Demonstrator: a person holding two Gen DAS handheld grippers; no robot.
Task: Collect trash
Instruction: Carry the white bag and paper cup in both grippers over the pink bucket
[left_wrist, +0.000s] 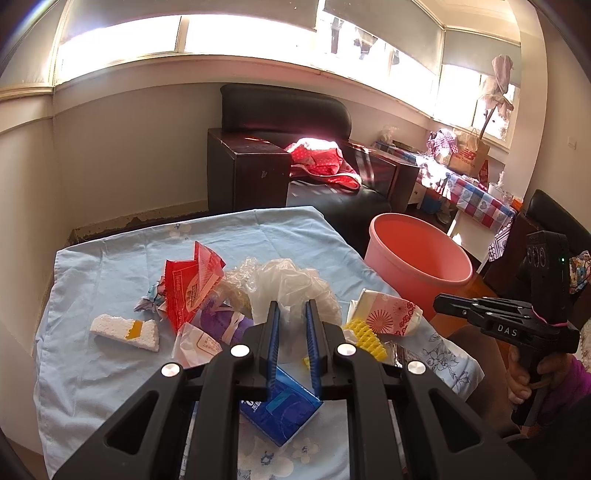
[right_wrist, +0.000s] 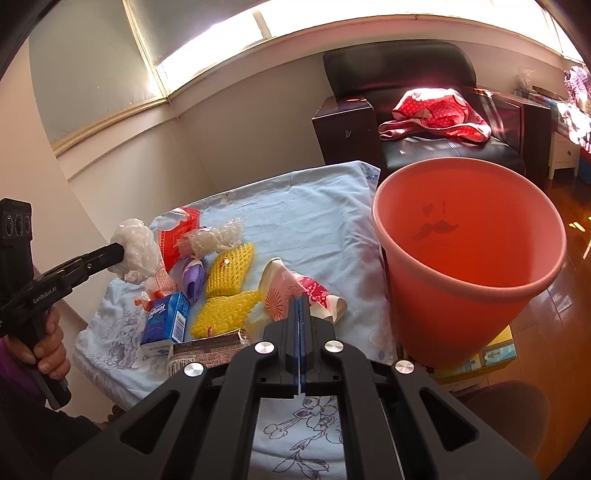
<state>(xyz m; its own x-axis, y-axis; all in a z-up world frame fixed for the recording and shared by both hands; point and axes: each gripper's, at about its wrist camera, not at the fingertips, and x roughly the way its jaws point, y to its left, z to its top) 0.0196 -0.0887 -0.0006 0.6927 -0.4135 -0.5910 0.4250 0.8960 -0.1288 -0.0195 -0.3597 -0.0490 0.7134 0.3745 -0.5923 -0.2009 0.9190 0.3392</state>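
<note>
Trash lies on a light blue cloth (left_wrist: 110, 251): a red wrapper (left_wrist: 190, 280), a foam piece (left_wrist: 125, 330), yellow foam netting (right_wrist: 229, 269), a blue tissue pack (right_wrist: 166, 319) and a pink paper cup (right_wrist: 284, 295). My left gripper (left_wrist: 291, 310) is shut on a crumpled clear plastic bag (left_wrist: 291, 284) and holds it above the pile; the bag also shows in the right wrist view (right_wrist: 136, 251). My right gripper (right_wrist: 300, 301) is shut and empty, just above the pink cup. A pink bucket (right_wrist: 469, 258) stands at the table's right edge.
A dark armchair (left_wrist: 295, 147) with a red dotted cloth (left_wrist: 325, 162) stands behind the table. A checked-cloth side table (left_wrist: 476, 195) with bags is at the far right. The bucket rests on a yellow box (right_wrist: 495, 350) over wooden floor.
</note>
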